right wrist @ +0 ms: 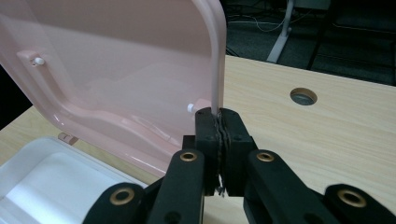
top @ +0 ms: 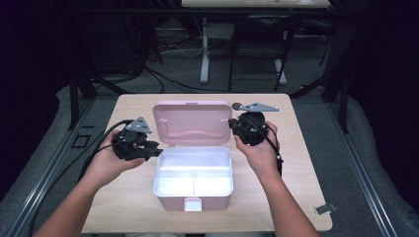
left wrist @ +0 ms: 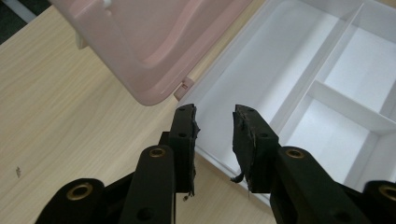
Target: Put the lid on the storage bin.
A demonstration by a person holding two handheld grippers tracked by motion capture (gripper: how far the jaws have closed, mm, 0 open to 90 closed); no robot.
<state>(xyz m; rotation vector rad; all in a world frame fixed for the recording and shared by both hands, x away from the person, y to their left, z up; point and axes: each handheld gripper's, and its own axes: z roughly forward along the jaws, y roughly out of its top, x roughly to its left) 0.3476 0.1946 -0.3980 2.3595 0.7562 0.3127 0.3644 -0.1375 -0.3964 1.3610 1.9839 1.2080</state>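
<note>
Right gripper [right wrist: 219,151] jaws are clamped on the raised pink lid's [right wrist: 116,74] side edge, which rises straight above them. Left gripper [left wrist: 214,140] jaws stand apart, just over the white tray's [left wrist: 261,70] near rim.

In your left gripper view the pink lid [left wrist: 154,42] is cut off by the top edge, and the white tray [left wrist: 289,79] runs out at the right edge. In your right gripper view the lid rim [right wrist: 215,70] goes down between the black jaws (the pinched part is hidden). The small metal piece [top: 324,209] near the table's corner is too small to tell.
</note>
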